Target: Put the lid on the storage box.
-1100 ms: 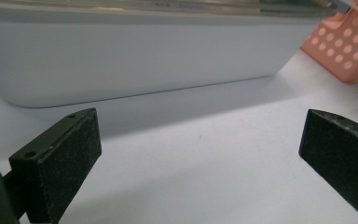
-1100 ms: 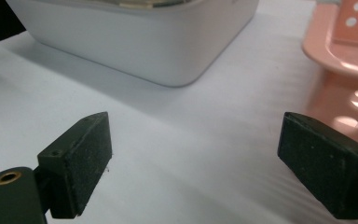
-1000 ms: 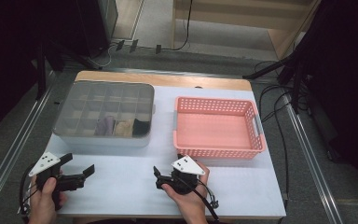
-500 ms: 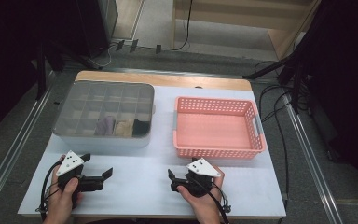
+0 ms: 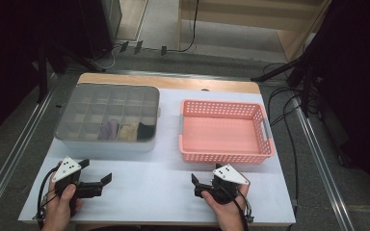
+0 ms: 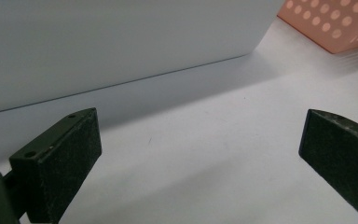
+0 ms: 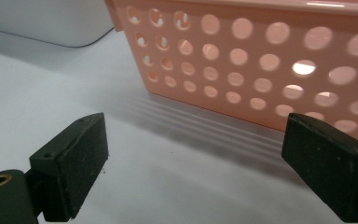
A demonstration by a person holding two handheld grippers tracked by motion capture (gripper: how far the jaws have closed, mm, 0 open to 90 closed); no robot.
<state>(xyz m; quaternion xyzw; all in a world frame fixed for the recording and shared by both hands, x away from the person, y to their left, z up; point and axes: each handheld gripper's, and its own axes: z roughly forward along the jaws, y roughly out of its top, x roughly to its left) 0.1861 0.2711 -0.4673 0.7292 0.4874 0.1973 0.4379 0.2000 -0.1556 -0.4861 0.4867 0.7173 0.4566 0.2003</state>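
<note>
On the white desk (image 5: pixel 144 187), both claws (image 5: pixel 103 180) (image 5: pixel 196 183) sit spread apart and empty, so swinging carelessly could knock the perforated pink plastic basket (image 5: pixel 224 132).

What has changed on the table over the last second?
Both hands drew back toward the near table edge. The left tool slid right as it came back, the right tool slid right too. Both are open and hold nothing. The grey divided box and the pink basket stayed put.
</note>
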